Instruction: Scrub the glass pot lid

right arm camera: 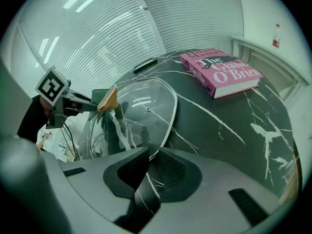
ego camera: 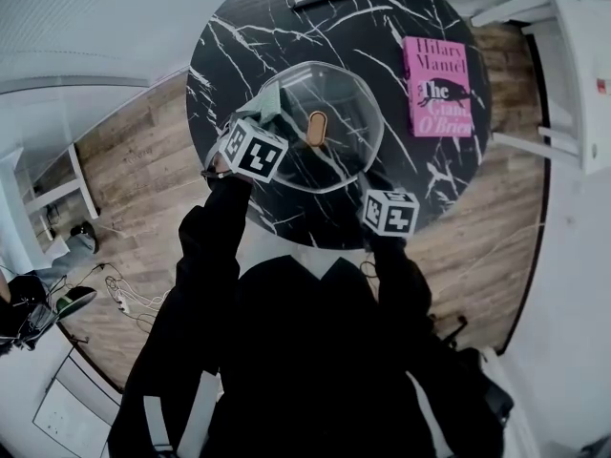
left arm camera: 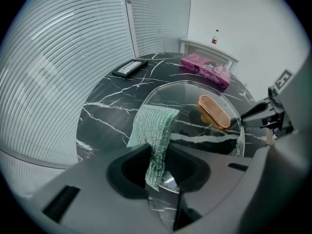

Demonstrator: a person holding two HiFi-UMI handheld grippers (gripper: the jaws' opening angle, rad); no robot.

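Illumination: bright, even, diffuse; brightest at the window blinds (left arm camera: 58,57). Shadows: soft and faint. Glare: pale reflections on the glass pot lid (right arm camera: 141,111) and the marble table (ego camera: 382,17). All views: strong fisheye curvature, dark vignetted corners, slightly soft nearest foreground

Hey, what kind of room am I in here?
Likely an office or lounge rather than a kitchen: a round marble-look table, slatted blinds along the wall, and a book lying on the table.
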